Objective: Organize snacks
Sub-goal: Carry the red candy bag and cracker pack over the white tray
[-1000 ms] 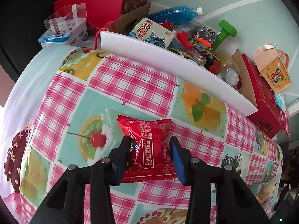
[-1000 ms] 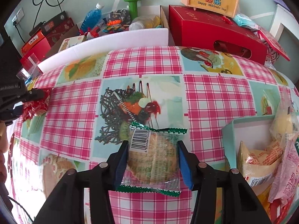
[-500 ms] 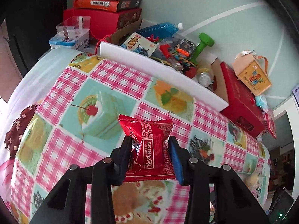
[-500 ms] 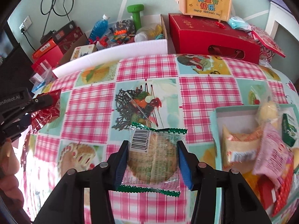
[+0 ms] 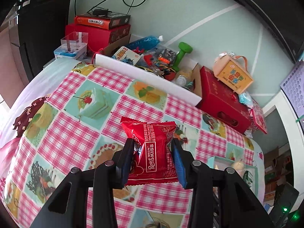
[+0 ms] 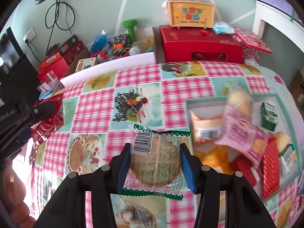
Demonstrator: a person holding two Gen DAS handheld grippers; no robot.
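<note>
You hold each packet clear of the tablecloth for the tray, probably: left gripper clamps the red packet; right gripper pinches the cracker packet.

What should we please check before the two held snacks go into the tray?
1. Left gripper grips the red snack packet from both sides: ok.
2. Right gripper grips the clear cookie packet from both sides: ok.
3. Both packets are lifted off the checked tablecloth: ok.
4. The green tray is in view and unobstructed for the right gripper: ok.
5. Free space in the tray: only a bare patch at its far left corner; the rest is piled with snacks: not ok.
6. Whether the two grippers can approach the tray without crossing: cannot tell.
</note>
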